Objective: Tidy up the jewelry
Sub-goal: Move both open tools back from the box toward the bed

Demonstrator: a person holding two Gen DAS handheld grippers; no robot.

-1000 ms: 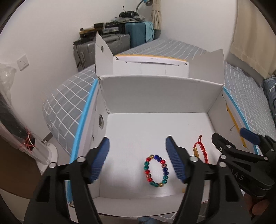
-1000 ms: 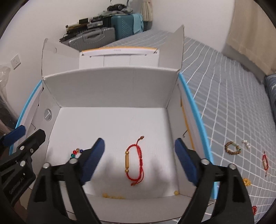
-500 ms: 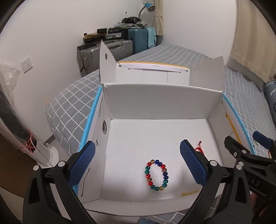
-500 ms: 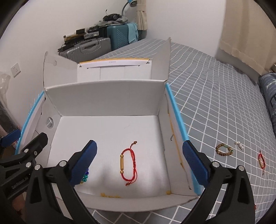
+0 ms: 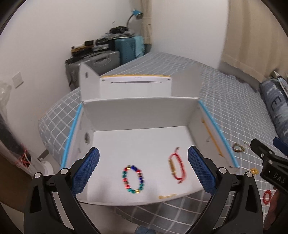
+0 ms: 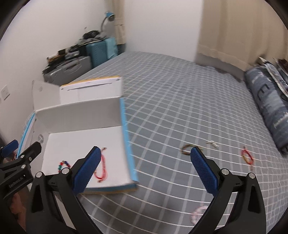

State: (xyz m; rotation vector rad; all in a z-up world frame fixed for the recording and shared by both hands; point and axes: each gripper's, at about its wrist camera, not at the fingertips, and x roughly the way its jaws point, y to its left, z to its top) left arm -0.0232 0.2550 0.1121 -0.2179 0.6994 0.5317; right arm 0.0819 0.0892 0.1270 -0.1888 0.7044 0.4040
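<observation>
A white open box [image 5: 140, 109] [image 6: 81, 115] sits on the grey checked bed. In it lie a multicoloured bead bracelet [image 5: 133, 179] [image 6: 63, 164], a red cord bracelet [image 5: 175, 168] [image 6: 102, 170] and a small gold piece [image 5: 167, 196]. My left gripper [image 5: 143, 170] is open and empty above the box's near edge. My right gripper [image 6: 144, 171] is open and empty over the bed, right of the box. On the bed lie a brown-green bead bracelet [image 6: 186, 149] [image 5: 237, 148], a silver piece [image 6: 212, 143], a red bracelet [image 6: 247, 157] and a pink bracelet [image 6: 198, 213].
Folded blue bedding [image 6: 268, 108] lies at the right end of the bed. Suitcases [image 5: 100, 61] with clutter and a blue lamp [image 5: 136, 14] stand against the far wall. A red bead bracelet [image 5: 266, 196] and a yellow piece [image 5: 254, 170] lie on the bed right of the box.
Both grippers have drawn back and up from the box. The right gripper has swung right over the bed, bringing the loose bracelets into view. The jewellery in the box has not moved.
</observation>
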